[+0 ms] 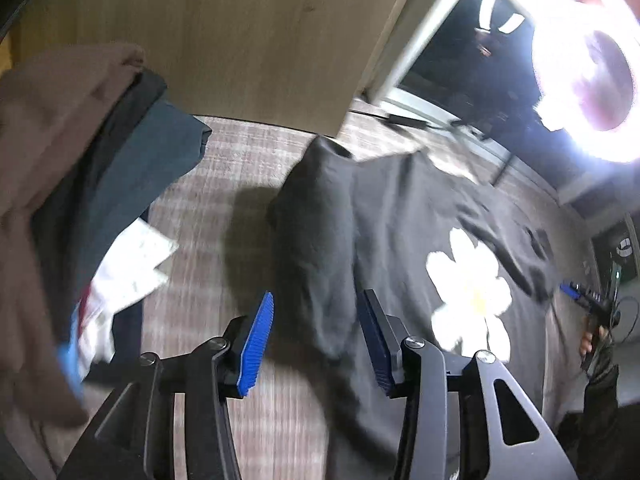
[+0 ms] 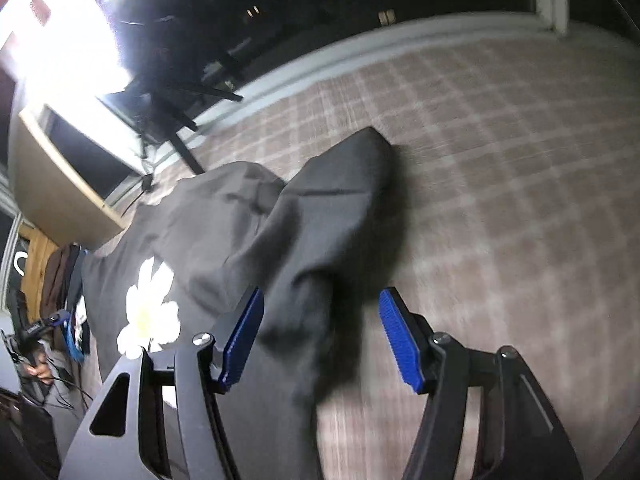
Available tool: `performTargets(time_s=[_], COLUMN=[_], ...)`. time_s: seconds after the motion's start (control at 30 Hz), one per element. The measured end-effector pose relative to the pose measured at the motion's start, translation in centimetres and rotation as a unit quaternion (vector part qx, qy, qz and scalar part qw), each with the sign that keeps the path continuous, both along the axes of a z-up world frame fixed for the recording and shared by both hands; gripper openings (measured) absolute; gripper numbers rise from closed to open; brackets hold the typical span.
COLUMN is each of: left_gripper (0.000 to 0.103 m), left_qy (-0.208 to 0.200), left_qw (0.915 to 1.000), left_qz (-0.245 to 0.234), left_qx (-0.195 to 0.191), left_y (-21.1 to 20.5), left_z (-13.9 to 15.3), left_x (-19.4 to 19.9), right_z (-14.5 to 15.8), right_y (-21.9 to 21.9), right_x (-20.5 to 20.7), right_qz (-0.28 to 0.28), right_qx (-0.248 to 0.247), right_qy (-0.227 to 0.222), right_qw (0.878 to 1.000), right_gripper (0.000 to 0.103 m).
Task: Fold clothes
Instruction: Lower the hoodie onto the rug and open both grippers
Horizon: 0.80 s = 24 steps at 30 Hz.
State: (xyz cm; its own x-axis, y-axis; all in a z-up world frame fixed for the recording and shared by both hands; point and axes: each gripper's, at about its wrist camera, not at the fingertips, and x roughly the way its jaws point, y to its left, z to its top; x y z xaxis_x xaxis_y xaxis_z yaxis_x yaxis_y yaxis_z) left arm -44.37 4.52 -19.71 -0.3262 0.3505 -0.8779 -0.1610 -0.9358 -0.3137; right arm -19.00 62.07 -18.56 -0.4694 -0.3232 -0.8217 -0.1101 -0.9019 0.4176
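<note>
A dark grey T-shirt (image 1: 404,216) with a white flower print (image 1: 468,292) lies spread on a plaid cover (image 1: 224,184). My left gripper (image 1: 316,340) hangs just above the shirt's left sleeve (image 1: 316,240). The sleeve runs between its blue pads (image 1: 258,340), which stand apart and do not press on it. In the right wrist view the same T-shirt (image 2: 208,232) shows its flower print (image 2: 148,308) at the left. Its other sleeve (image 2: 344,184) lies bunched between the spread blue pads (image 2: 398,340) of my right gripper (image 2: 322,340), which is open.
A heap of clothes, brown (image 1: 52,140), teal (image 1: 148,160) and white (image 1: 128,272), sits left of the shirt. A wooden panel (image 1: 240,32) stands behind it. A bright ring lamp (image 1: 588,80) glares at the far right. The plaid cover (image 2: 500,160) stretches right of the shirt.
</note>
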Motion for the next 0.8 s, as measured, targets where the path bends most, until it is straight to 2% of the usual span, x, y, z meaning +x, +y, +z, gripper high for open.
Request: performTargets(time_s=[0.07,0.2,0.27,0.3,0.33,0.37,0.43,0.53,0.6,0.7,0.77,0.8], left_gripper=[0.045,0.046,0.042,0.03,0.012,0.009,0.006,0.008,0.013,0.027,0.027,0.028], left_qy=[-0.016,-0.044,-0.039,-0.036,-0.034,-0.033,-0.019,0.034,0.067,0.035,0.009,0.012], left_qw=[0.9997,0.9989,0.999,0.9991,0.9991,0.9991,0.9992,0.9969,0.9926,0.9933,0.9922,0.9929], left_qz=[0.007,0.014,0.019,0.021,0.023,0.024,0.032,0.053,0.066,0.041,0.041,0.048], left_qx=[0.016,0.007,0.01,0.011,0.011,0.004,-0.015,-0.048,-0.077,-0.102,-0.117,-0.109], left_y=[0.2,1.0,1.1,1.1,1.2,1.2,0.9,0.0,-0.3,0.1,-0.2,-0.9], left_z=[-1.4,-4.2,-4.7,-4.9,-5.1,-5.0,-3.8,-0.8,0.4,-1.6,-2.9,-2.7], left_x=[-1.5,-3.8,-4.2,-4.4,-4.5,-4.6,-4.2,-2.8,-2.5,-4.5,-5.6,-5.4], right_z=[-0.9,-2.2,-2.6,-2.6,-2.5,-2.4,-1.7,1.2,2.0,0.9,0.2,0.4], right_y=[-0.4,-1.1,-1.3,-1.4,-1.5,-1.7,-2.1,-1.2,0.0,-0.6,-1.1,-1.1], right_x=[-1.7,-3.9,-4.5,-4.5,-4.5,-4.4,-4.1,-2.4,-1.7,-2.4,-2.7,-2.6], right_qz=[0.012,0.034,0.039,0.042,0.044,0.049,0.057,0.035,0.004,0.009,0.012,0.007], right_qx=[-0.011,-0.018,-0.023,-0.028,-0.03,-0.026,-0.007,0.028,0.058,0.094,0.12,0.133], right_qy=[-0.006,-0.017,-0.014,-0.007,0.001,0.006,0.013,0.067,0.078,0.049,0.029,0.024], right_qw=[1.0,0.999,0.999,0.999,0.999,0.998,0.998,0.997,0.995,0.994,0.992,0.991], right_gripper=[0.059,0.059,0.059,0.059,0.043,0.011,0.006,0.006,0.006,0.006,0.007,0.011])
